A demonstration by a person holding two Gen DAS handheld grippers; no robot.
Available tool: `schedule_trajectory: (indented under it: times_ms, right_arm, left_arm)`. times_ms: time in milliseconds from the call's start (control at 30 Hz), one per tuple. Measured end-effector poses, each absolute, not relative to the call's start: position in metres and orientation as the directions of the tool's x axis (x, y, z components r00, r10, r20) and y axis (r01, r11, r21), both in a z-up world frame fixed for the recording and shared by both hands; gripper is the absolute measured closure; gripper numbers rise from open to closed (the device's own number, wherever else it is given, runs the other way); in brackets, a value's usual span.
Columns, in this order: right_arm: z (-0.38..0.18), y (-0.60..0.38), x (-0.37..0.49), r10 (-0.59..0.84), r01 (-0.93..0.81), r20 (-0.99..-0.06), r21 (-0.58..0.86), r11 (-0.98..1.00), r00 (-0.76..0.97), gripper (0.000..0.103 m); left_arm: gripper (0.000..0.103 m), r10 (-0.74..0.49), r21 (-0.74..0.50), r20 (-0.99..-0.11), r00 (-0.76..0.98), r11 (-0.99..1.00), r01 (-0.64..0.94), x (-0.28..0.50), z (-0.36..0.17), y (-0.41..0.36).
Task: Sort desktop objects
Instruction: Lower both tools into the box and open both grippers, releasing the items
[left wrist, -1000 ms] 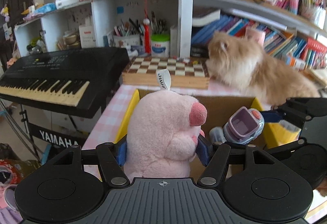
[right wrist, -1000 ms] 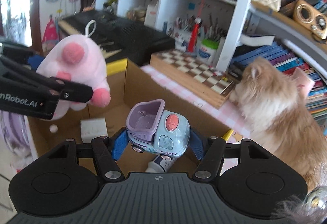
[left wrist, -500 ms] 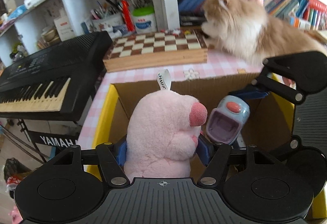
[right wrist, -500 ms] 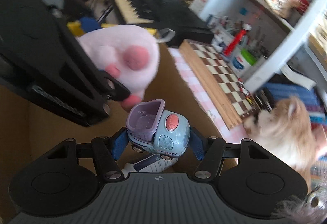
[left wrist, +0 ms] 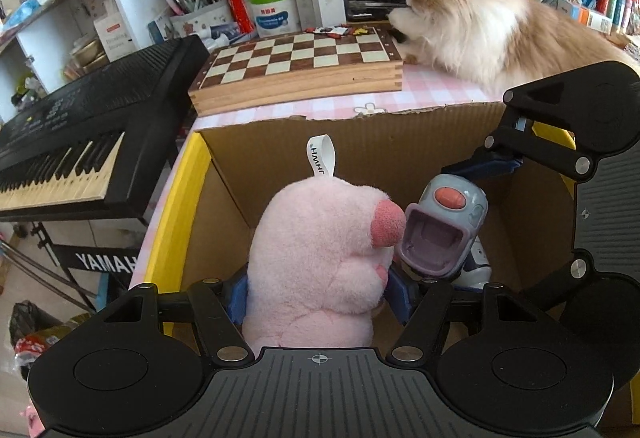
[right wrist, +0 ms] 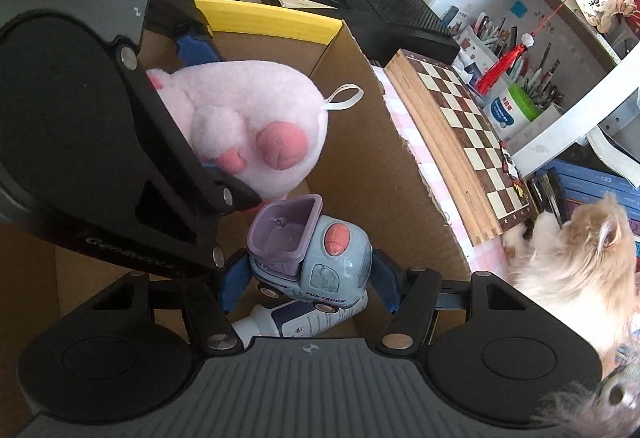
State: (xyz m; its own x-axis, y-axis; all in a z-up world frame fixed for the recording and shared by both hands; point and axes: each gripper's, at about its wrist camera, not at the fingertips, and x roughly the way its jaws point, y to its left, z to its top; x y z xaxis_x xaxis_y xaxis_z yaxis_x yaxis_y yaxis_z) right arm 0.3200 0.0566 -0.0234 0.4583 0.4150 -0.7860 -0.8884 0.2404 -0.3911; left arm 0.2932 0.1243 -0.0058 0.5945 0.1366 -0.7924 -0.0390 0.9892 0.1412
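My left gripper [left wrist: 316,292] is shut on a pink plush pig [left wrist: 320,262] and holds it low inside an open cardboard box [left wrist: 360,142] with yellow flaps. My right gripper [right wrist: 308,284] is shut on a blue and purple toy truck [right wrist: 308,258], also down inside the box, close beside the pig. In the left wrist view the truck [left wrist: 444,226] almost touches the pig's snout. In the right wrist view the pig [right wrist: 248,126] sits up-left of the truck. A white bottle [right wrist: 296,318] lies on the box floor under the truck.
A wooden chessboard [left wrist: 300,66] lies on the pink checked tablecloth behind the box. A fluffy orange cat [left wrist: 480,18] sits at the back right. A black Yamaha keyboard [left wrist: 80,118] stands to the left. Shelves with pens, jars and books fill the back.
Both grippers have tilted downward and sunk deeper into the box with their toys. The truck has come closer to the pig.
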Motion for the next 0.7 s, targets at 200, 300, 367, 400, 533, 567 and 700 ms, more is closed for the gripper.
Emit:
schedule_trajectory:
  times_ms: [200, 300, 367, 400, 533, 567, 700]
  right_arm:
    - [-0.023, 0.056, 0.318, 0.409, -0.885, -0.785, -0.395, 0.247, 0.465, 0.041]
    - [-0.024, 0.054, 0.314, 0.421, -0.877, -0.769, -0.413, 0.246, 0.481, 0.041]
    - [-0.024, 0.054, 0.313, 0.422, -0.867, -0.757, -0.429, 0.253, 0.498, 0.035]
    - [-0.023, 0.054, 0.312, 0.424, -0.862, -0.751, -0.431, 0.265, 0.506, 0.033]
    - [-0.015, 0.049, 0.309, 0.435, -0.844, -0.723, -0.439, 0.309, 0.536, 0.028]
    - [-0.011, 0.047, 0.307, 0.441, -0.840, -0.716, -0.435, 0.324, 0.541, 0.028]
    - [0.005, 0.038, 0.304, 0.458, -0.825, -0.691, -0.411, 0.387, 0.559, 0.028]
  left_arm:
    - [0.030, 0.141, 0.136, -0.779, 0.611, 0.989, -0.055, 0.290, -0.003, 0.123]
    - [0.023, 0.158, 0.152, -0.755, 0.637, 0.986, -0.065, 0.286, 0.001, 0.121]
    - [0.020, 0.167, 0.165, -0.740, 0.652, 0.984, -0.066, 0.284, 0.005, 0.120]
    - [0.020, 0.170, 0.168, -0.733, 0.659, 0.984, -0.066, 0.283, 0.008, 0.120]
    - [0.020, 0.169, 0.160, -0.706, 0.687, 0.984, -0.078, 0.275, 0.019, 0.120]
    - [0.019, 0.169, 0.156, -0.699, 0.695, 0.984, -0.082, 0.272, 0.023, 0.121]
    - [0.019, 0.164, 0.145, -0.668, 0.726, 0.985, -0.090, 0.261, 0.036, 0.120]
